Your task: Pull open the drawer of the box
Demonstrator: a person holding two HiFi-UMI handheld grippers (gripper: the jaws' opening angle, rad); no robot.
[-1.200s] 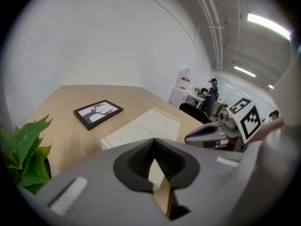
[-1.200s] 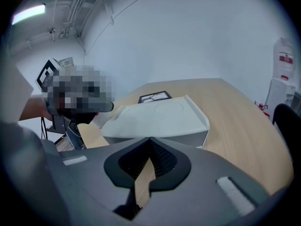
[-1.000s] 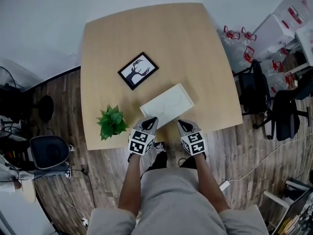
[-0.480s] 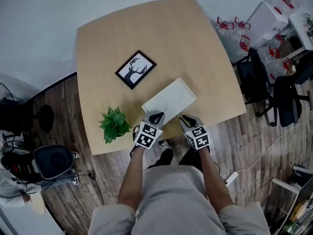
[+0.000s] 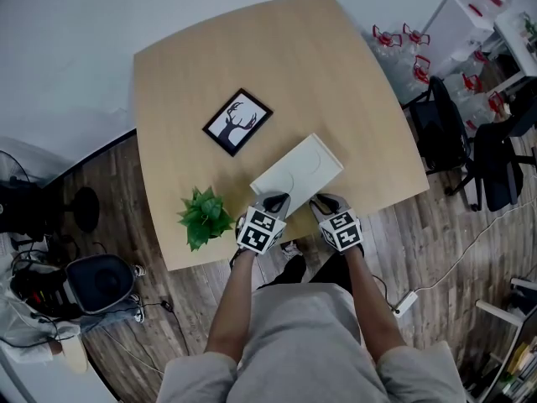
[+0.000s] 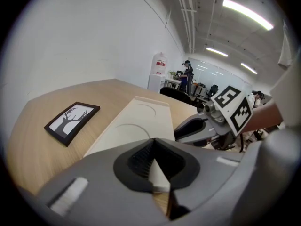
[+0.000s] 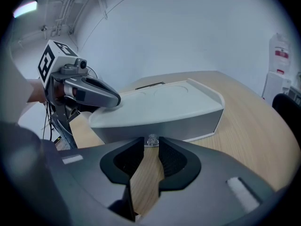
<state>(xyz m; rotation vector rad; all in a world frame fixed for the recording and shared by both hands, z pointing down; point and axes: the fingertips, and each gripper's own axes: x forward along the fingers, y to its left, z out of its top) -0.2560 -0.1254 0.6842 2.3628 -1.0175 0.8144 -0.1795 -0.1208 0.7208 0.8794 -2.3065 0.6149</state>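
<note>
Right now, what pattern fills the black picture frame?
Black picture frame: black antlered silhouette on white; head view.

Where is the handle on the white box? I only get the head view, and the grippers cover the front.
Observer: A small clear knob sits on the box's grey front, right at the tips of the right gripper.
Operator: Did it grab the knob?
Observer: Its jaws are apart with the knob at their tips. I can't tell if they touch it.
Operator: What about the other one?
Observer: The left gripper has its jaws together, and its tip rests on the box's top.
</note>
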